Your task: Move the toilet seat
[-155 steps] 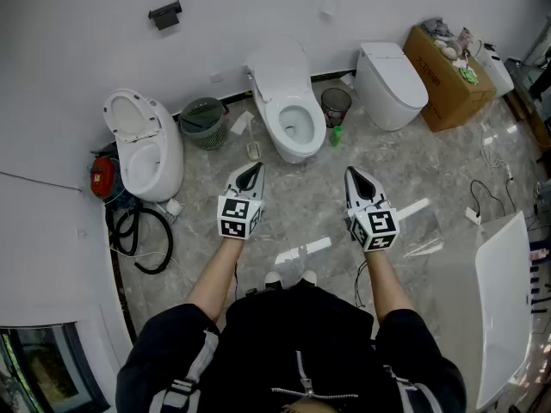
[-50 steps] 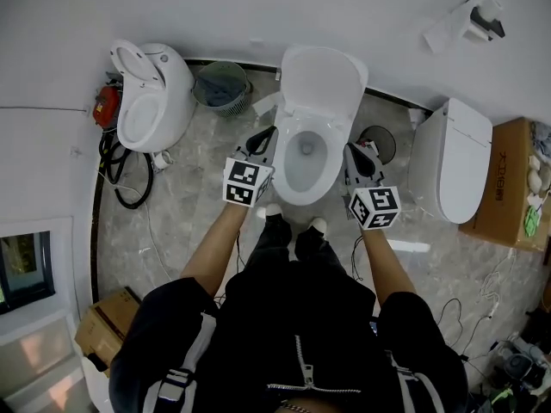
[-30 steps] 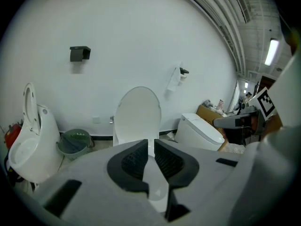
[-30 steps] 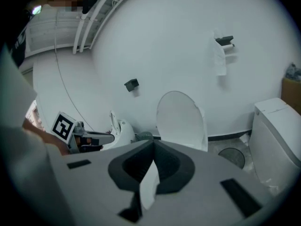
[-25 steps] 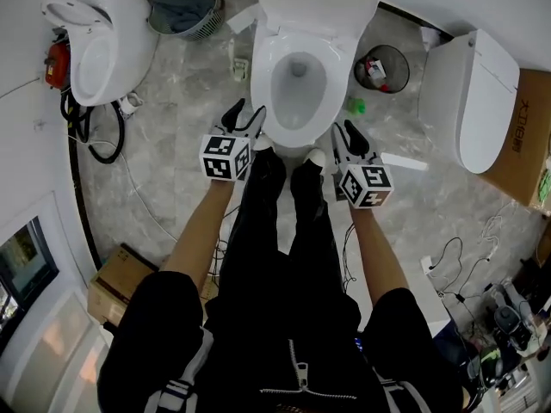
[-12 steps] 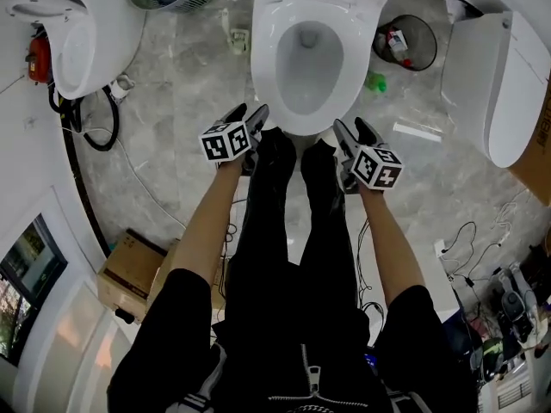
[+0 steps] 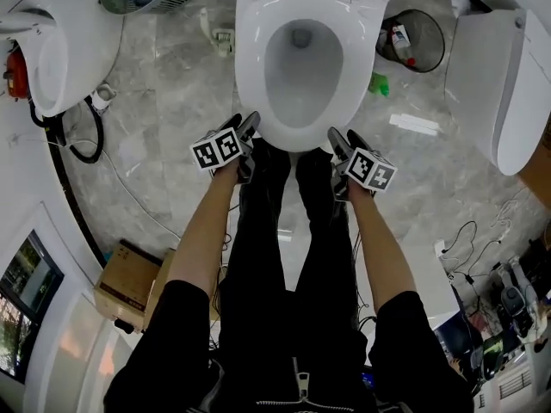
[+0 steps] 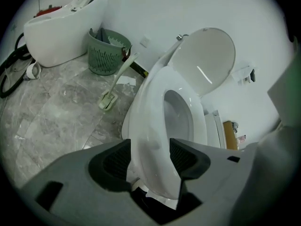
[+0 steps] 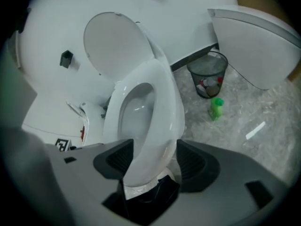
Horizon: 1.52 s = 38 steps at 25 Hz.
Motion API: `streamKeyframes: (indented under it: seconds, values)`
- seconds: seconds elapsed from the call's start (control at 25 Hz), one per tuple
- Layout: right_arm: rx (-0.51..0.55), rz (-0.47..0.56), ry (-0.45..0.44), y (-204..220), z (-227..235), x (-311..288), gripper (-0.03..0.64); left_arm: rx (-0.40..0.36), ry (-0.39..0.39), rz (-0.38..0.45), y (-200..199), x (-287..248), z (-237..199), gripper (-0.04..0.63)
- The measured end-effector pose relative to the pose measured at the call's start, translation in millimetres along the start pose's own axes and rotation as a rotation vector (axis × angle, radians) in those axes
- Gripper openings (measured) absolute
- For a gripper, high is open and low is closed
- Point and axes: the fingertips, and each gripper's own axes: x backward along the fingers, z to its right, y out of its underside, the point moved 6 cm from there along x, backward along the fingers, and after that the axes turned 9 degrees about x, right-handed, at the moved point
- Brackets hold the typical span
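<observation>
Fingers [image 8: 115,161] of the left gripper [image 7: 244,125] are apart and have just been closing in, straddling the toilet seat [image 7: 251,63] at its near left rim. The right gripper [image 7: 344,138] has just spread wide, the near right rim between its fingers [image 9: 195,164]. The seat lies down and the lid [image 8: 207,55] is raised at the far side.

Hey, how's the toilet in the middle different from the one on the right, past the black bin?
The middle toilet is open, its lid raised above the seat; the right toilet is closed. The person's legs stand at the middle toilet's front; the right toilet sits off to the side, beyond the black bin. Both are white, on the grey marble floor.
</observation>
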Motion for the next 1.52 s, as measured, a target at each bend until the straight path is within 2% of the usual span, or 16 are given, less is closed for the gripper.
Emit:
streamKeyframes:
  seconds: [0.12, 0.28, 0.44, 0.6, 0.84, 1.24, 1.36, 1.52]
  values:
    - [-0.093, 0.003, 0.005, 5, 13, -13, 0.274, 0.024, 0.013, -0.007, -1, -11, -7, 0.25]
    - [-0.121, 0.007, -0.018, -4, 20, -27, 0.267, 0.036, 0.048, -0.029, -2, -21, -1, 0.217]
    - [-0.181, 0.005, 0.006, -4, 21, -29, 0.232, 0.032, 0.069, -0.054, -4, -20, -2, 0.195]
    - [-0.293, 0.016, 0.042, 2, 24, -19, 0.149, 0.082, 0.077, -0.086, -5, -15, -2, 0.17]
    - [-0.324, 0.052, 0.043, -6, 14, -2, 0.137, 0.11, 0.109, -0.091, -11, 1, 9, 0.161]
    - [-0.373, 0.092, -0.016, -46, -20, 62, 0.117, 0.235, 0.201, -0.072, -33, 58, 61, 0.142]
    - [-0.419, 0.13, -0.019, -63, -33, 84, 0.112, 0.281, 0.243, -0.06, -44, 76, 81, 0.14]
    - [-0.449, 0.194, 0.003, -86, -52, 107, 0.105, 0.307, 0.282, -0.057, -62, 96, 105, 0.141]
